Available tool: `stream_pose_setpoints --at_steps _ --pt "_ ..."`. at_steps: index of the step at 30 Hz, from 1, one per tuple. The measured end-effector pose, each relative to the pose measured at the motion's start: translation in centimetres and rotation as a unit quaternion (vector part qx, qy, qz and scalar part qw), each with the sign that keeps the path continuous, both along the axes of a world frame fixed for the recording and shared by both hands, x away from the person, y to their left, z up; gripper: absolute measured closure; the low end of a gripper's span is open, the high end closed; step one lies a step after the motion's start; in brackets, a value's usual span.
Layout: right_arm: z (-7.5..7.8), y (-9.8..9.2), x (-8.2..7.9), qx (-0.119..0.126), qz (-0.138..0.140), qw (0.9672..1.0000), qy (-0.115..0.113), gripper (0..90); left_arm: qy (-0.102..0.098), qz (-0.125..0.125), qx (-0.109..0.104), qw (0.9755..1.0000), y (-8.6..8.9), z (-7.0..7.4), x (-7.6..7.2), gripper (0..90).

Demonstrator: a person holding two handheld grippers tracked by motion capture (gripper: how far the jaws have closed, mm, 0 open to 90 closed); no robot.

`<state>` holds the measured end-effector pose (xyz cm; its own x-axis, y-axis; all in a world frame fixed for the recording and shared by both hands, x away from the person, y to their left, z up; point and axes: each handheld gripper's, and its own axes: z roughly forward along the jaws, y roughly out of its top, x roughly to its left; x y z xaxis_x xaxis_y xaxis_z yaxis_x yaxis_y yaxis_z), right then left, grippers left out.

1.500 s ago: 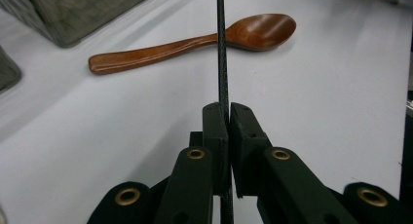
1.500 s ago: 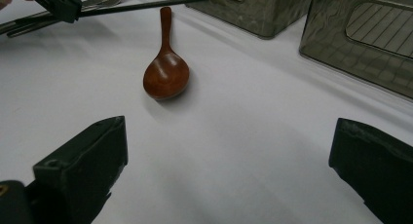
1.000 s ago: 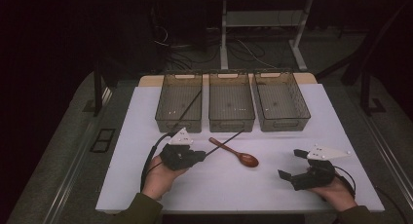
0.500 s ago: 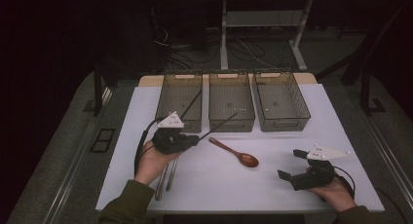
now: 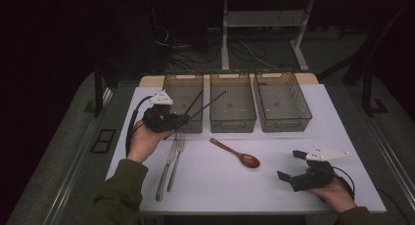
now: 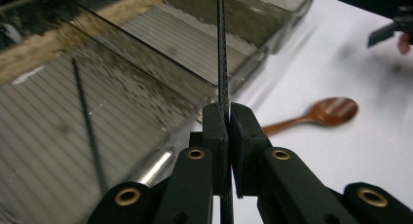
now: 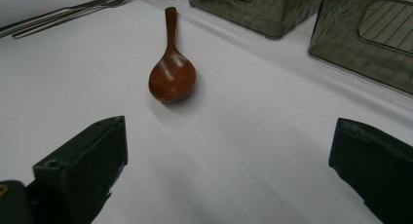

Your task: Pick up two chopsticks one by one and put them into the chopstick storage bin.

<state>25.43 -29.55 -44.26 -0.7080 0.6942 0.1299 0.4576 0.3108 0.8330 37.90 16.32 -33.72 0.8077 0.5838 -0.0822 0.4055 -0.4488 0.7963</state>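
My left claw (image 5: 182,120) is clamped tight on a thin black chopstick (image 6: 221,48), jaws pinched flat against each other with the stick running straight up between them. In the high view that stick (image 5: 208,107) reaches from the claw toward two o'clock, over the near wall of the left smoky translucent plastic bin (image 5: 182,95) and across toward the middle bin (image 5: 232,101). A second black chopstick (image 6: 87,117) already lies on the ribbed floor of the left bin, at about ten o'clock from my jaws.

My worry is the grip: the pinch sits near one end of a thin, smooth rod, so the long free end could swing or slide through the pads if I tilt. The tip looks to hang over the divide between the two bins; if I let go here, I judge it could bridge the rims or drop into the middle bin instead of joining its partner.

My right claw (image 5: 293,170) rests low at five o'clock on the white tabletop (image 5: 293,137), jaws spread wide and empty. The reddish-brown wooden spoon (image 7: 171,73) lies just ahead at its twelve o'clock, bowl nearest. A metal knife (image 5: 166,168) and metal fork (image 5: 176,164) lie side by side below the left hand (image 5: 142,142); lowering that arm carelessly could knock them.
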Motion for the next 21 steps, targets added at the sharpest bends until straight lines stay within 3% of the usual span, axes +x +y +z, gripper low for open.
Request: stream_pose_setpoints --at_steps 9,17,21 --pt "0.0 -0.1 -0.1 0.001 -0.001 1.0000 -0.002 0.1 -0.001 0.038 0.021 0.9991 0.3 0.8 3.5 85.0" --pt "0.0 -0.1 -0.1 0.000 0.000 1.0000 -0.002 0.1 0.018 0.082 0.024 0.9961 1.1 -0.3 6.1 85.0" --pt "0.0 -0.1 -0.1 -0.001 0.000 1.0000 -0.001 0.1 0.028 0.108 0.029 0.9933 1.7 -1.4 7.2 84.9"
